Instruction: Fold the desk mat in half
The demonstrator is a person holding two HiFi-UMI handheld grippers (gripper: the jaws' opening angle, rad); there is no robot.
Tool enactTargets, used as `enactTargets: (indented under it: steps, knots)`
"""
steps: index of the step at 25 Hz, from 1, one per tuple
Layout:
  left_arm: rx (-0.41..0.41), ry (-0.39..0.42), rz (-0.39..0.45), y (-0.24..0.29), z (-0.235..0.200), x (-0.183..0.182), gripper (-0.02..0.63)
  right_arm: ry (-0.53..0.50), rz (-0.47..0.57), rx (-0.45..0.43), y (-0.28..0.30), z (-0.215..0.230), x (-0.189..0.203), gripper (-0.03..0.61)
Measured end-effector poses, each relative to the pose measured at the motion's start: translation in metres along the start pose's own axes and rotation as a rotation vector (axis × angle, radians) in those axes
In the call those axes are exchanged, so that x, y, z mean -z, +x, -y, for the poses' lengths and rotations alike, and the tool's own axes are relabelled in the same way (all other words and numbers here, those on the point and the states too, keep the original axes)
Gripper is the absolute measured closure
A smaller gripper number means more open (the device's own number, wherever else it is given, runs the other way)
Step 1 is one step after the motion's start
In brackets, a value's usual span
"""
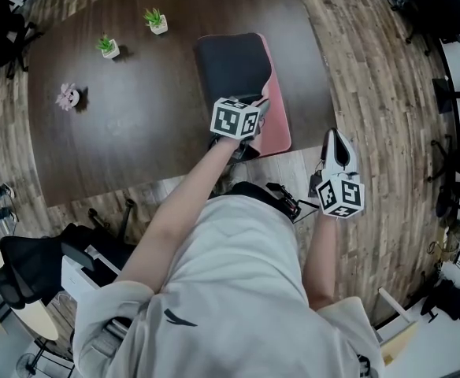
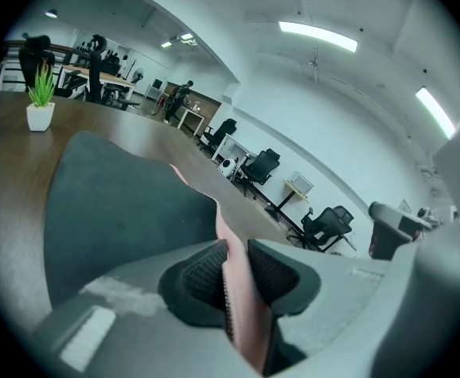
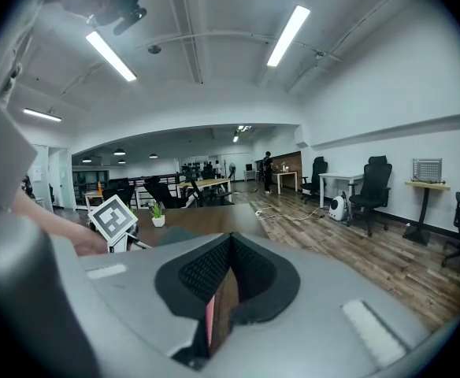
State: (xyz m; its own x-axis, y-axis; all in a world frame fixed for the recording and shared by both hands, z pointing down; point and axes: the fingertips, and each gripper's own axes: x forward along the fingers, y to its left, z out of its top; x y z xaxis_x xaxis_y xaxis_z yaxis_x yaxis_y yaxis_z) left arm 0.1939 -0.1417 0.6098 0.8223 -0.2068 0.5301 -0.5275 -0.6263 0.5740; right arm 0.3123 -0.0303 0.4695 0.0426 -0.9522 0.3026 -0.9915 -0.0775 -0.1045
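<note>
Grey-shirted person [image 1: 214, 290] fills the bottom of the head view, both forearms reaching toward a dark wooden table [image 1: 135, 132]. At the table's left stands a small pink ornament [image 1: 68, 97]. To its right is a near white pot [image 1: 110, 50] and, further back, a far white pot [image 1: 158, 25]; each holds a green leafy plant. Further right, at the table's near right part, lies the desk mat [image 1: 230, 65], dark on top, with pink showing along its right side and near end. The left gripper [image 2: 231, 266] is clamped on the mat's pink near edge. The right gripper [image 3: 229, 246] is over the wood floor [image 1: 372, 77] beside the table, apart from the mat, jaws together and empty.
</note>
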Motion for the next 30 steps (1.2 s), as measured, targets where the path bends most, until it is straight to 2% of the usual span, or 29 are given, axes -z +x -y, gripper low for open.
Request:
enactTargets:
  steps: [11,19,30]
  knots:
    - [-0.043,0.077,-0.101,0.025,0.000,0.010,0.515,0.019,-0.004,0.010,-0.002,0.004,0.004,0.577]
    - [-0.152,0.238,-0.155,0.049,-0.002,0.019,0.508,0.030,-0.007,0.010,-0.004,0.004,0.009,0.577]
    - [-0.169,0.285,-0.181,0.065,0.001,0.037,0.503,0.043,-0.010,0.033,-0.015,0.013,0.017,0.577]
